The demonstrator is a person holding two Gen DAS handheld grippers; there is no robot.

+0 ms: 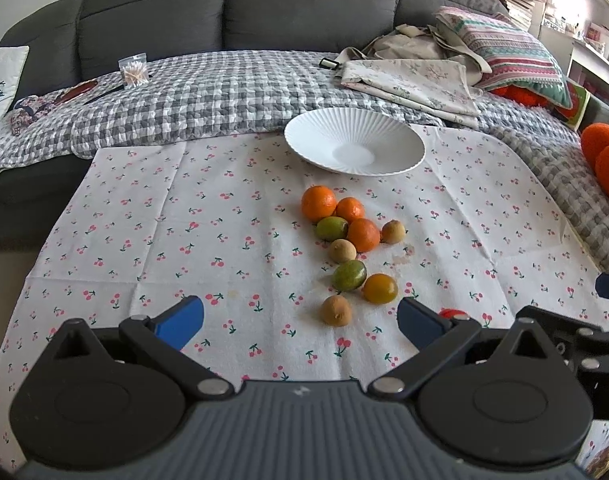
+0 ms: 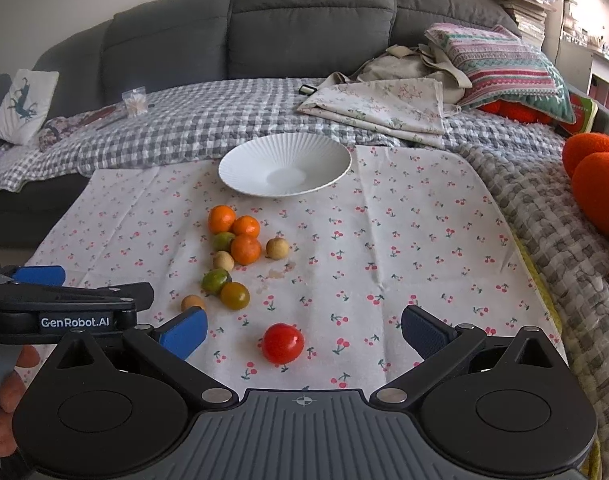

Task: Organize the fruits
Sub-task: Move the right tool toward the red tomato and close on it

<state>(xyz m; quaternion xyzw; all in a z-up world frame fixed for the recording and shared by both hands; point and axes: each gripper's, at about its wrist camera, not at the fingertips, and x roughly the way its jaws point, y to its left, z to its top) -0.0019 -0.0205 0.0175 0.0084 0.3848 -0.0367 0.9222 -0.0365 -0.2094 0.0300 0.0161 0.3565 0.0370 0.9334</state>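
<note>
A white ribbed bowl (image 1: pixel 354 146) (image 2: pixel 284 164) stands empty at the far side of the cherry-print cloth (image 1: pixel 184 240) (image 2: pixel 404 240). In front of it lie three oranges (image 1: pixel 319 202) (image 2: pixel 245 249), green and brown small fruits (image 1: pixel 349 275) (image 2: pixel 215 281) and a yellow-green one (image 1: pixel 380 289) (image 2: pixel 235 295). A red tomato (image 2: pixel 283 343) (image 1: pixel 453 313) lies apart, nearer me. My left gripper (image 1: pixel 300 320) is open, with a brown fruit (image 1: pixel 336 310) just beyond its fingers. My right gripper (image 2: pixel 304 330) is open, the tomato between its fingers untouched.
The cloth lies on a grey checked quilt (image 1: pixel 224 92) over a dark sofa (image 1: pixel 304 0). Folded fabric, a bag and a striped pillow (image 1: pixel 504 52) sit at the back right. Orange plush cushions (image 2: pixel 596 176) lie at the right. A person's hand (image 2: pixel 8 396) holds the left gripper.
</note>
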